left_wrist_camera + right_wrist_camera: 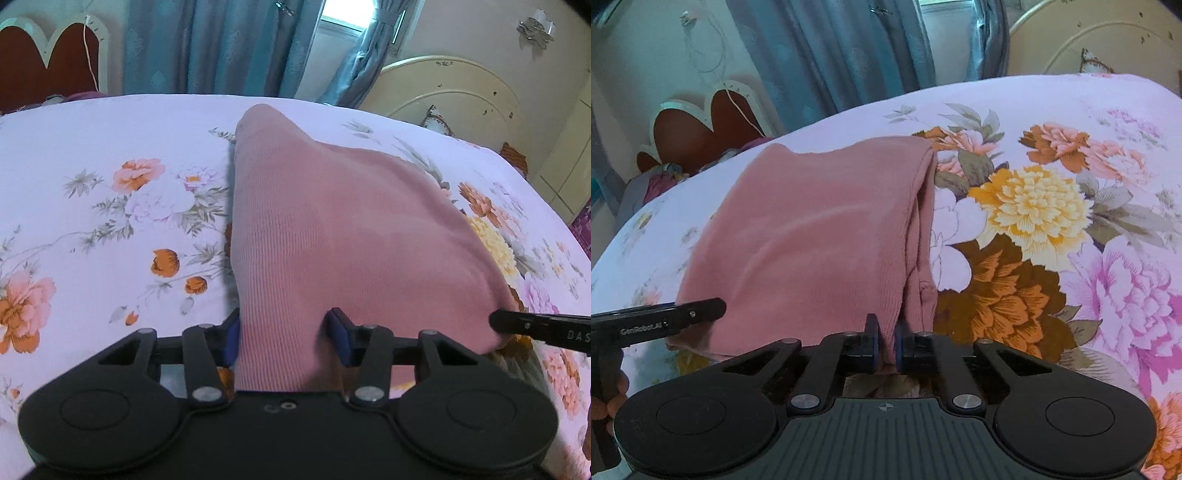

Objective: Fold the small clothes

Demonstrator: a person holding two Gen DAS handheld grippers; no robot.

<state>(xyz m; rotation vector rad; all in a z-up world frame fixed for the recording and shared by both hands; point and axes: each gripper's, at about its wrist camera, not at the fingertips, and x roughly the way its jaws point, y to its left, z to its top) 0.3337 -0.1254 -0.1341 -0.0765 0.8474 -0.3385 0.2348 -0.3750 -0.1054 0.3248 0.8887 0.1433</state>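
A pink ribbed knit garment (pixel 332 229) lies folded on the floral bed sheet (pixel 92 221). My left gripper (pixel 284 336) has its jaws wide apart, with the garment's near edge lying between the blue pads. In the right wrist view the same garment (pixel 812 240) lies left of centre. My right gripper (pixel 885 343) is shut on its near right corner. Each gripper's finger shows in the other's view: the right one (pixel 535 326) at the garment's right corner, the left one (pixel 665 319) at its left corner.
The bed sheet (pixel 1052 221) spreads out on all sides. Blue curtains (pixel 221 48) and a window hang behind the bed. A cream headboard (pixel 454 92) stands at the back right, a red-brown one (pixel 51 62) at the back left.
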